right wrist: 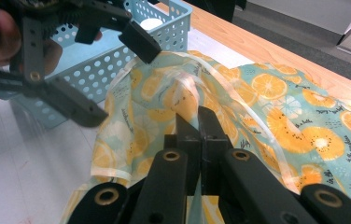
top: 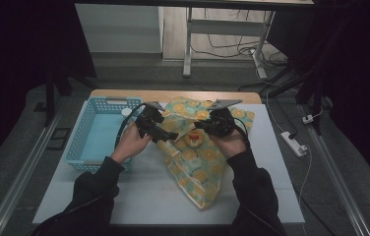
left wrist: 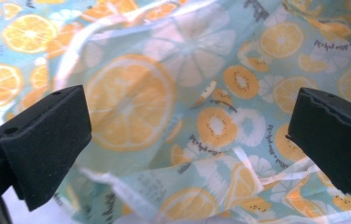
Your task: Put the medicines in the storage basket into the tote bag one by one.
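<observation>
- Here, my right gripper (right wrist: pixel 200 122) had its jaws pressed tight together, pinching a fold of the bag (right wrist: pixel 304 121) right at the tips; the thin film rose in a ridge just past them.
- My left gripper (left wrist: pixel 187 135) stood as wide as it goes, one pad (left wrist: pixel 43 140) at each side of its own view, with nothing clamped; the printed bag (left wrist: pixel 173 93) hung across the gap behind the pads, and I could not tell whether it brushed them.
- In the right gripper view, the left gripper (right wrist: pixel 117 70) hovered over the bag's near edge, one jaw tip resting at or just above the film beside the basket (right wrist: pixel 173 23); contact was not clear to me.
- From the high view, both grippers sat close together over the upper part of the bag (top: pixel 198 167), left gripper (top: pixel 166 130) on its left edge, right gripper (top: pixel 203 125) near its middle.
- The bag, pale teal with orange slices, lay crumpled on the white board (top: pixel 143 191), stretching from the far wooden strip (top: pixel 124 93) towards me.
- The basket (top: pixel 87 142), light blue and perforated, stood just left of the bag, with a small white round thing (top: pixel 126 112) at its far corner.
- My hands (top: pixel 131 142) and dark sleeves (top: pixel 252 187) came in from the near edge.
</observation>
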`<state>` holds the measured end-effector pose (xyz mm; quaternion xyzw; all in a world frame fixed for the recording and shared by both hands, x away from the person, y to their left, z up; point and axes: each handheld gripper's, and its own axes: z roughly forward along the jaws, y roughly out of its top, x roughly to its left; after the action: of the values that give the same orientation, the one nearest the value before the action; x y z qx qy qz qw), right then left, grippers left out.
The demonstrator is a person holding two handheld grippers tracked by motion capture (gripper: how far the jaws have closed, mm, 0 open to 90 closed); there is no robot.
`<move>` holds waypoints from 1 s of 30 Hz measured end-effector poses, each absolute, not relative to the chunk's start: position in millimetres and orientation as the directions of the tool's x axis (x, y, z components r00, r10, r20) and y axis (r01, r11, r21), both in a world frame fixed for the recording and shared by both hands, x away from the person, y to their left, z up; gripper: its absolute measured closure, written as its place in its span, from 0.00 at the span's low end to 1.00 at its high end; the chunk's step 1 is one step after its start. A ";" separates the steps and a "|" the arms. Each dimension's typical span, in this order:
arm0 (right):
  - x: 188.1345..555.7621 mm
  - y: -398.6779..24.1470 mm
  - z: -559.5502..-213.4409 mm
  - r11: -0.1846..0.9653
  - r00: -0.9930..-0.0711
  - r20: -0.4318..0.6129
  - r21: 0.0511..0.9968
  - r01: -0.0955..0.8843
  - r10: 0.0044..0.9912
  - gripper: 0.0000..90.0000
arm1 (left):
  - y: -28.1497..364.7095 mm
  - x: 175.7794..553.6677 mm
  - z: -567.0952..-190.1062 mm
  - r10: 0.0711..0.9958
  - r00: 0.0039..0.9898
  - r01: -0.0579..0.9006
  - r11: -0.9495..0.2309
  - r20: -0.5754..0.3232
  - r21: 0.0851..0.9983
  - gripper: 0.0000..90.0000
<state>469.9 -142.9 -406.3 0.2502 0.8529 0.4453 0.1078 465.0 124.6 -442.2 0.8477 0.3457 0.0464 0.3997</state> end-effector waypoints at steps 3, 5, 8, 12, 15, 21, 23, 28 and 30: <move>469.9 -142.8 -406.3 0.481 -0.852 0.038 0.812 0.331 0.522 1.00 | 133.1 464.3 -440.4 0.631 0.753 0.546 -0.439 -0.188 0.714 0.00; 469.9 -142.9 -406.4 0.480 -0.852 0.039 0.812 0.332 0.523 1.00 | 139.2 464.0 -439.0 0.639 0.750 0.543 -0.444 -0.174 0.713 0.00; 469.9 -142.7 -406.4 0.480 -0.852 0.038 0.812 0.331 0.523 1.00 | 148.7 464.4 -437.9 0.647 0.742 0.547 -0.432 -0.177 0.717 0.00; 469.7 -142.5 -406.3 0.481 -0.852 0.038 0.812 0.330 0.522 1.00 | 161.9 465.4 -437.0 0.663 0.729 0.552 -0.423 -0.170 0.718 0.00; 469.8 -142.5 -406.3 0.481 -0.852 0.038 0.812 0.330 0.522 1.00 | 172.0 467.1 -436.8 0.670 0.722 0.555 -0.408 -0.175 0.725 0.00; 469.9 -143.0 -406.1 0.478 -0.852 0.039 0.813 0.331 0.522 1.00 | 193.1 471.3 -435.3 0.693 0.699 0.552 -0.368 -0.175 0.749 0.00; 470.0 -143.2 -406.0 0.479 -0.852 0.038 0.813 0.330 0.522 1.00 | 199.4 473.0 -435.5 0.715 0.678 0.561 -0.354 -0.171 0.748 0.00; 470.1 -142.9 -406.3 0.479 -0.852 0.040 0.813 0.332 0.522 1.00 | 216.3 477.3 -441.2 0.756 0.637 0.579 -0.339 -0.152 0.741 0.00; 470.0 -142.8 -406.3 0.480 -0.852 0.039 0.813 0.331 0.522 1.00 | 223.0 479.3 -443.4 0.765 0.620 0.602 -0.319 -0.176 0.732 0.00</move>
<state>470.0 -142.8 -406.3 0.2497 0.8534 0.4448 0.1072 479.3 223.0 -443.4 0.8058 0.4240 0.1017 0.4007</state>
